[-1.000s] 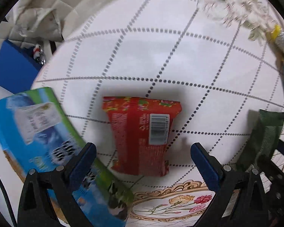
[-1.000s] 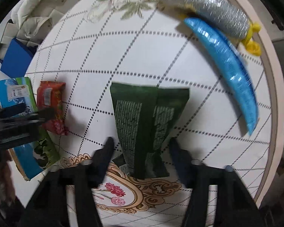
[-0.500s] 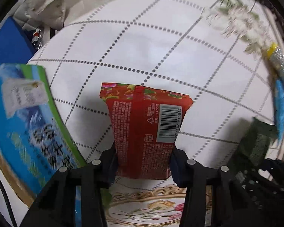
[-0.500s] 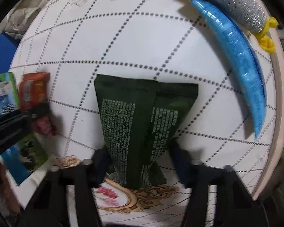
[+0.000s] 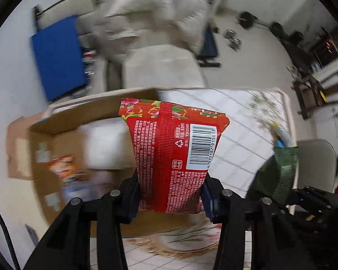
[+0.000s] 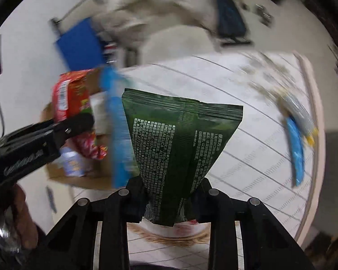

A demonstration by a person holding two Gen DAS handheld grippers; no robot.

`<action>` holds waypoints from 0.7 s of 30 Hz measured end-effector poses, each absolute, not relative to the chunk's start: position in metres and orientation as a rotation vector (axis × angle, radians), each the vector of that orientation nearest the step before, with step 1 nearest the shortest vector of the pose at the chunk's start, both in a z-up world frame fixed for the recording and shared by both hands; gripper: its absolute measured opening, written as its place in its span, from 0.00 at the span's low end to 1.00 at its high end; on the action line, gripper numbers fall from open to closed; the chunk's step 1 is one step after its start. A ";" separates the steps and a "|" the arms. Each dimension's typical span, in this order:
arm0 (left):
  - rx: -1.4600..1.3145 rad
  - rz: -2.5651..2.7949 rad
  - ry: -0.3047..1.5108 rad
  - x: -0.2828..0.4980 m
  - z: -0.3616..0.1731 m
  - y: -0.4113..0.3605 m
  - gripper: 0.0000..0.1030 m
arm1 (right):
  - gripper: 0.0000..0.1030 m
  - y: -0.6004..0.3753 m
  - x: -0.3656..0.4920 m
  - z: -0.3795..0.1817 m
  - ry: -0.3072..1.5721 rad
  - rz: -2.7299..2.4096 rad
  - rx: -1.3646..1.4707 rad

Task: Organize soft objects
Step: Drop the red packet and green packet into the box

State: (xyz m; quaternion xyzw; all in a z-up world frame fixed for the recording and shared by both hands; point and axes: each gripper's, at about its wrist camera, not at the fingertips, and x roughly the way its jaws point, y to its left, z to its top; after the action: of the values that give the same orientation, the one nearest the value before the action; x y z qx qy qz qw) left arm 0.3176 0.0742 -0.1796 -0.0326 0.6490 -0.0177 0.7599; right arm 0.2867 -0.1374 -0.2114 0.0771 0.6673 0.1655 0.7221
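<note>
Two packets are held aloft: the red packet (image 5: 175, 157) is clamped in the left tool (image 5: 170, 199) above the cardboard box (image 5: 63, 135); the green pouch (image 6: 180, 148) is clamped in the right tool (image 6: 169, 202), right of the box.

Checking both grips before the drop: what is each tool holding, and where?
Left tool clamps the red snack packet at its bottom end. Right tool clamps the dark green pouch at its bottom end.

Box contents (image 5: 65, 171) — motion-blurred, unreadable
</note>
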 end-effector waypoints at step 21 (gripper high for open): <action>-0.173 0.188 1.699 0.372 -0.320 0.281 0.43 | 0.34 0.079 0.387 -0.335 1.673 0.248 -0.139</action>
State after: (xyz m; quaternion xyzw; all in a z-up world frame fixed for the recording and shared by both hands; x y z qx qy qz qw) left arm 0.3725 0.2807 -0.3202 -0.0763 0.7489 0.0827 0.6530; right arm 0.3867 0.0790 -0.3354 -0.0613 0.7396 0.1098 0.6612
